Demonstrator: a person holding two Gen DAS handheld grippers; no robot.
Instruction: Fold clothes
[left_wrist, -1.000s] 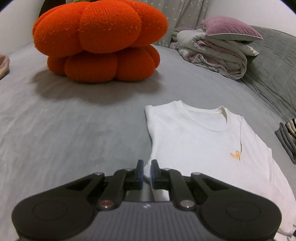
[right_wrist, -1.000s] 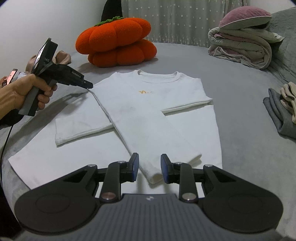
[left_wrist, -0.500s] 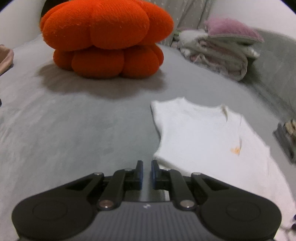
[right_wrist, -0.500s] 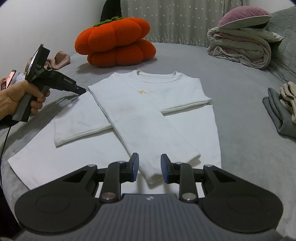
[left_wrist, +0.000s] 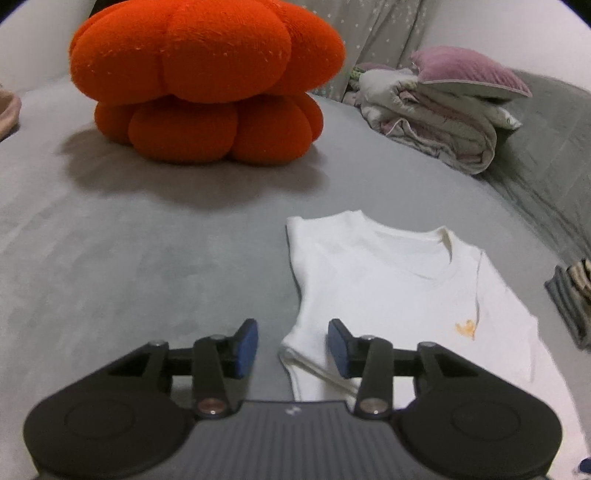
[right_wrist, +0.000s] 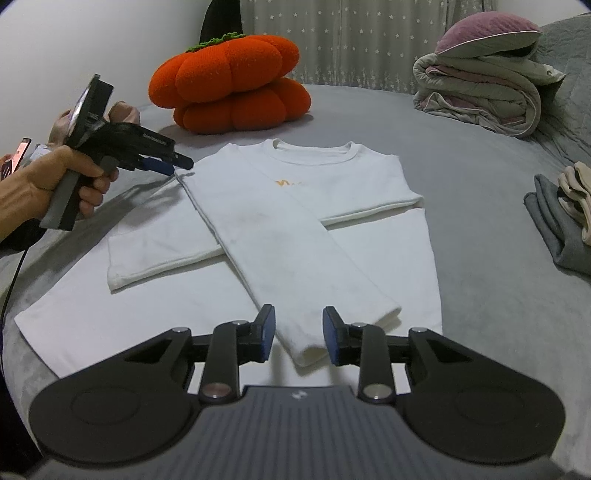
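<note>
A white long-sleeved shirt (right_wrist: 280, 206) with a small orange logo lies flat on the grey bed, both sleeves folded across its body. My right gripper (right_wrist: 298, 334) is open and empty, its jaws on either side of the cuff of the upper folded sleeve. My left gripper (left_wrist: 292, 347) is open and empty at the shirt's (left_wrist: 388, 280) left shoulder edge. In the right wrist view the left gripper (right_wrist: 177, 166) hovers just off that shoulder, held by a hand.
An orange pumpkin cushion (right_wrist: 232, 81) sits behind the shirt. A folded duvet with a mauve pillow (right_wrist: 484, 85) lies at the back right. Folded grey and beige clothes (right_wrist: 561, 221) sit at the right edge. The bed's edge is at the lower left.
My left gripper was shut at the shoulder fold a second ago; it has opened and let go of the shirt, drawing slightly back. The right gripper has not moved.
</note>
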